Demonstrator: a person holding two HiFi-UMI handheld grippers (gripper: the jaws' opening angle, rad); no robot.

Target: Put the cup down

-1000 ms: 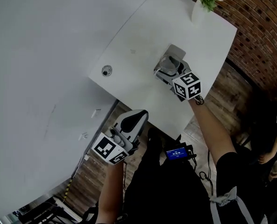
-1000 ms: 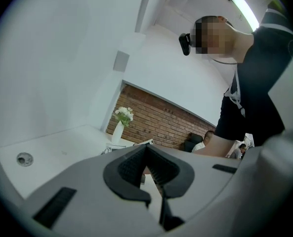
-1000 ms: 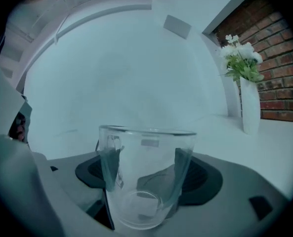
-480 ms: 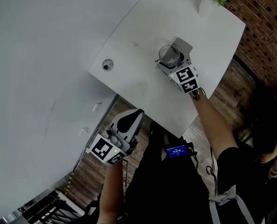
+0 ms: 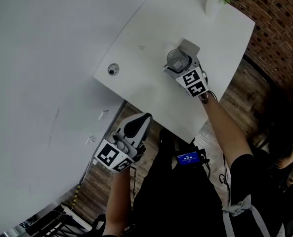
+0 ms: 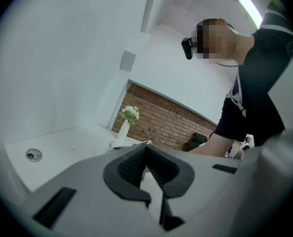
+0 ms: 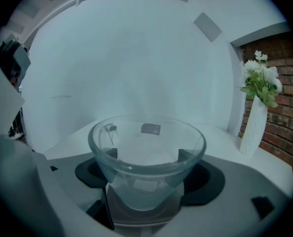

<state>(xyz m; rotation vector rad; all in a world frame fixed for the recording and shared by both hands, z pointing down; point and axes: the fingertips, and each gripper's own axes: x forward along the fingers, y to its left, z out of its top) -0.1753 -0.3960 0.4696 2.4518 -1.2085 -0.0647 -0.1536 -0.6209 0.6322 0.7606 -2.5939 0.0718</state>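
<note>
While my right tongs gripped the clear flared glass cup over the white worktop, midway between its edges, I could not tell if its base touched; opening early, I judged, could have dropped it. My left tongs hung closed, empty, off the near edge.

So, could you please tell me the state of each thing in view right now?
Clear glass cup: upright, empty, gripped.
Right gripper: shut on the cup, over the white table.
Left gripper: shut, holding nothing.
Tall white vase of flowers: upright on the table.
</note>
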